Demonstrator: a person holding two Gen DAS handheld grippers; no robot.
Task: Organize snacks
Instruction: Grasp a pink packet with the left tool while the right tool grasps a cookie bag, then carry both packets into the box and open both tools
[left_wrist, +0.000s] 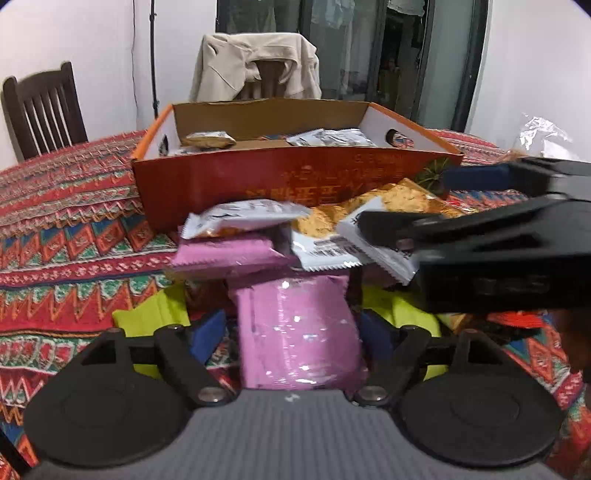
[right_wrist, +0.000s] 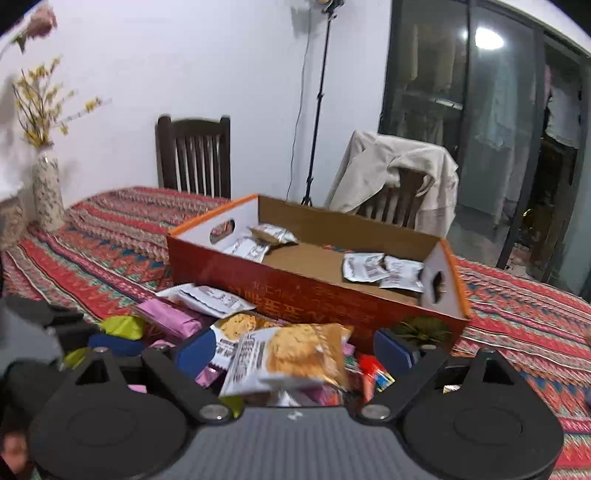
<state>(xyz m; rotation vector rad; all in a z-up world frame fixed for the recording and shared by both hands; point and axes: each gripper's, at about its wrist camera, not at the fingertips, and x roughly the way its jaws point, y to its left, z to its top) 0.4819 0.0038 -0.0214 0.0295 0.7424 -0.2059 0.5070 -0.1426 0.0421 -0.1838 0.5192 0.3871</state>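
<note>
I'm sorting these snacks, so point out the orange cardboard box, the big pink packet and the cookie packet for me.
orange cardboard box (right_wrist: 295, 295): right wrist view, on its red front wall.
big pink packet (left_wrist: 299, 332): left wrist view, middle of its wrapper.
cookie packet (right_wrist: 295, 354): right wrist view, on the printed cookie.

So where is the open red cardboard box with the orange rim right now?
The open red cardboard box stands on the patterned tablecloth at the centre of both wrist views, just behind the pile of loose snack packets, with a coat-draped chair beyond it.
</note>
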